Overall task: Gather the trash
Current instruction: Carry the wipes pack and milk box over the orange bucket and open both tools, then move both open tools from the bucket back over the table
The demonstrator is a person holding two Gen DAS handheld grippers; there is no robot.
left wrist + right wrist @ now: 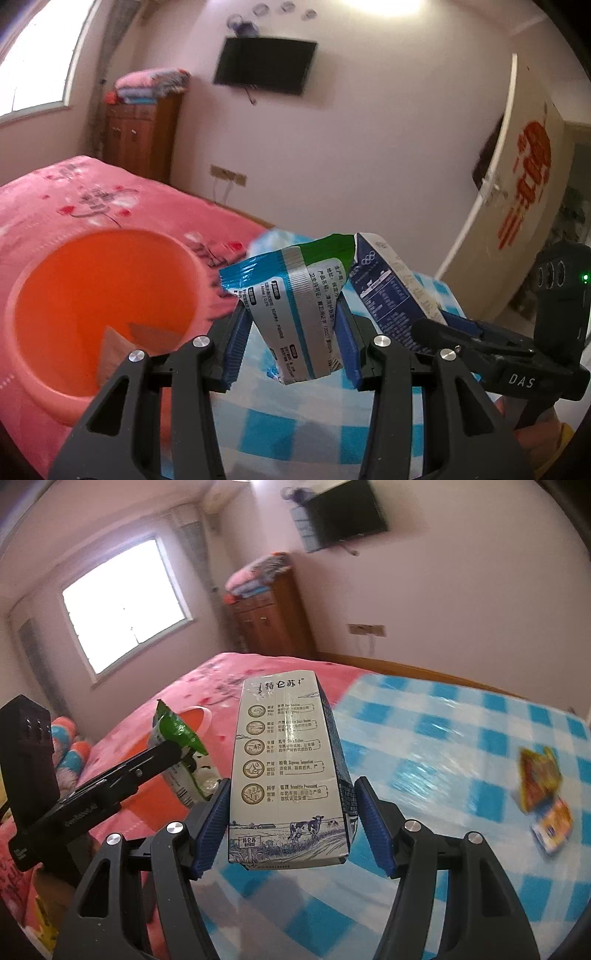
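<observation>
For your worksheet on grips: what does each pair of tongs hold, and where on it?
Left tongs: crumpled blue-green wrapper, pinched across its middle. Right tongs: milk carton, clamped by its lower side walls.

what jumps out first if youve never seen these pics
A tall white-and-blue milk carton stands clamped in the right gripper, filling that view. A crumpled blue-and-green foil wrapper sits pinched in the left gripper, with a big orange plastic basin on the pink bedspread beside it.

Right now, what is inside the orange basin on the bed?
In the orange basin only a brown, cardboard-like piece shows near its bottom. The left hand-held gripper and its wrapper cover the basin's near right part, so anything there is hidden.
</observation>
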